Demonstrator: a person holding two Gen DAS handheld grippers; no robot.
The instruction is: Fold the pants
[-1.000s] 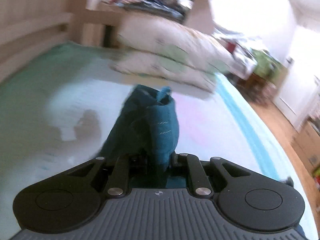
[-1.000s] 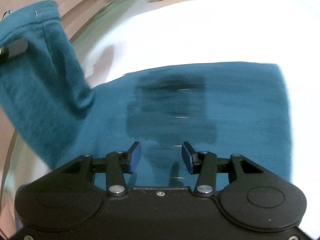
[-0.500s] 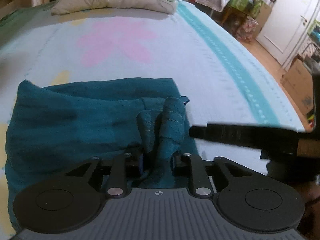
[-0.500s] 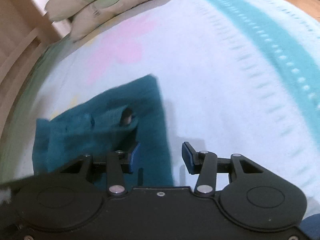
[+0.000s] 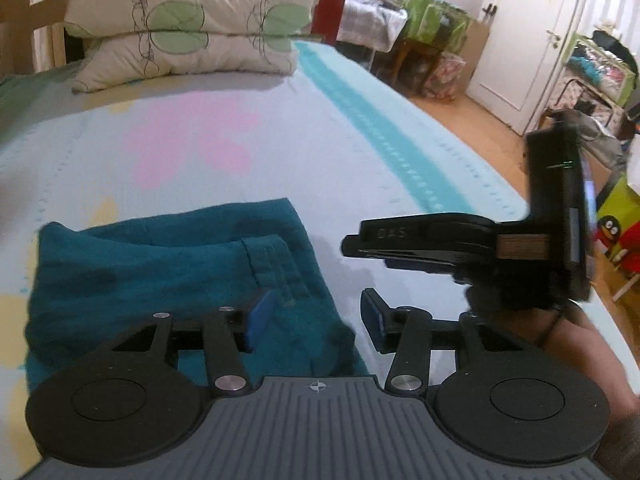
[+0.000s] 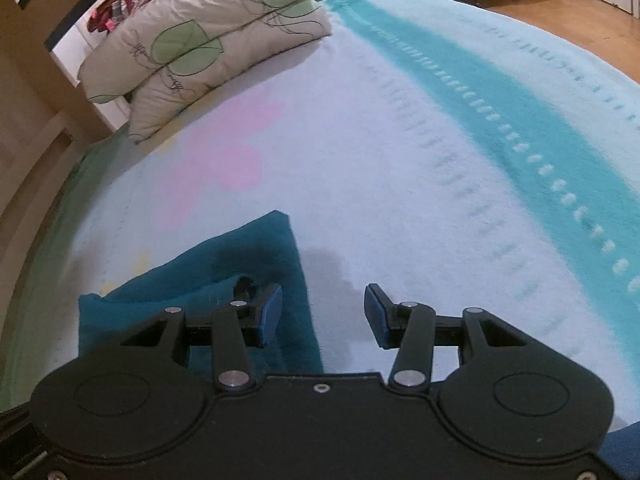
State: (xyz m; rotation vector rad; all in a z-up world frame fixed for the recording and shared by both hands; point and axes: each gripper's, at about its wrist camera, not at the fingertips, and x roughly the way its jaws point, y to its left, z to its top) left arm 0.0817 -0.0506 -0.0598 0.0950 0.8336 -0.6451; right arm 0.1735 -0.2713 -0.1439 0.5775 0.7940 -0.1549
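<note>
1. The pants (image 5: 168, 276) lie on the bed (image 5: 304, 168) as a compact teal bundle, layers stacked, a stitched hem strip resting on top near the right edge

2. Left gripper (image 5: 316, 320) hovers low over that right edge and its jaws are opening; the blue pads stand clear of the cloth, one above the fabric, the other above bare blanket, nothing pinched between them

3. Right gripper (image 6: 324, 316) is spread wide too and carries nothing; in its own view the left pad hangs over the bundle's edge, the right pad over the blanket

4. From the left wrist view the right gripper (image 5: 460, 248) shows side-on, just to the right of the bundle and apart from it, a hand (image 5: 588, 356) underneath

5. Progress call: the big folds look done, the garment is down to a small rough rectangle and neither gripper is holding it, so this reads as late in the job

6. What may be left: the far left corner puffs up a bit and the top layer shows soft wrinkles, so a pat down or squaring of the edges could follow; whether one more fold is wanted I cannot tell

7. Pillows (image 5: 188, 28) sit well apart at the head of the bed, out of the way
</note>
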